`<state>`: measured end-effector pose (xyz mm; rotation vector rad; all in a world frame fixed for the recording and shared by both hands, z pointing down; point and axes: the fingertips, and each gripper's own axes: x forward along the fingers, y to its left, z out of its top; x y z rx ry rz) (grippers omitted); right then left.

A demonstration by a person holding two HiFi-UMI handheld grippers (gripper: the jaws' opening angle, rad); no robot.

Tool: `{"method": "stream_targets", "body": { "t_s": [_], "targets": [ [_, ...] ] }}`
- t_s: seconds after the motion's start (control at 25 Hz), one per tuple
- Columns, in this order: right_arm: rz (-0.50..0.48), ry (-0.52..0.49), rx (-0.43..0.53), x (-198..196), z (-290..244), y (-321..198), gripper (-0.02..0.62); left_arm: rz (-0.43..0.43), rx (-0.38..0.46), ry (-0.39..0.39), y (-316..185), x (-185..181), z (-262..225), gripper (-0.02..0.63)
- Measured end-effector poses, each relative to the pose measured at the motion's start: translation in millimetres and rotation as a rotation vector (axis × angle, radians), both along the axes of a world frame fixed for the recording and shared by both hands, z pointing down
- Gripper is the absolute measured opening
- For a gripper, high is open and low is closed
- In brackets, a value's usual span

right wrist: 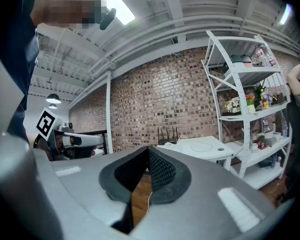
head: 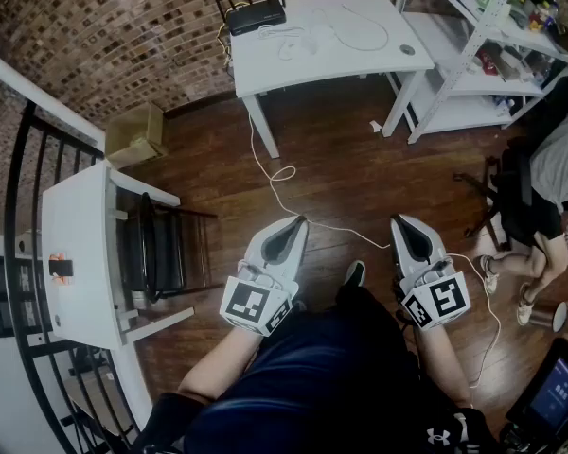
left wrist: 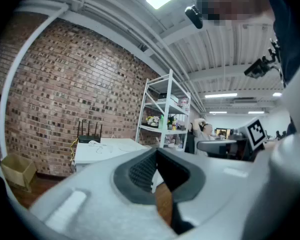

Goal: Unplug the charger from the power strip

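Over the lap of the seated person, in the head view, the left gripper [head: 298, 221] and the right gripper [head: 399, 219] are held level and side by side, both pointed towards a white table [head: 360, 60] well ahead. A black router [head: 256, 15] is seen on it, with a bundle of white cables [head: 301, 34] just beside. The charger and the power strip cannot be told apart within that bundle. A white cord [head: 282, 173] is trailed from the table across the wooden floor.

In the left gripper view, the jaws are seen pressed together, with nothing held between them.

In the right gripper view, the jaws are likewise closed and empty. A white shelf rack [right wrist: 245, 109] is shown to the right of the table.
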<state>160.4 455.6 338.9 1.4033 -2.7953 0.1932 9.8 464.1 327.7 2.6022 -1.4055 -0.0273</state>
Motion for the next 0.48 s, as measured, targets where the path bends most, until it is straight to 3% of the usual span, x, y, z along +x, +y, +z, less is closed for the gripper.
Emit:
{"method": "stream_targets", "body": {
  "t_s": [0.28, 0.48],
  "targets": [
    [-0.07, -0.043, -0.042, 54.3, -6.0, -70.9, 0.003, -0.079, 0.007, 0.043, -65.2, 46.2, -23.0, 0.005],
    [-0.153, -0.005, -0.042, 44.6, 4.4, -111.8, 0.003, -0.143, -0.025, 0.027, -105.5, 33.2, -12.3, 0.005]
  ]
}}
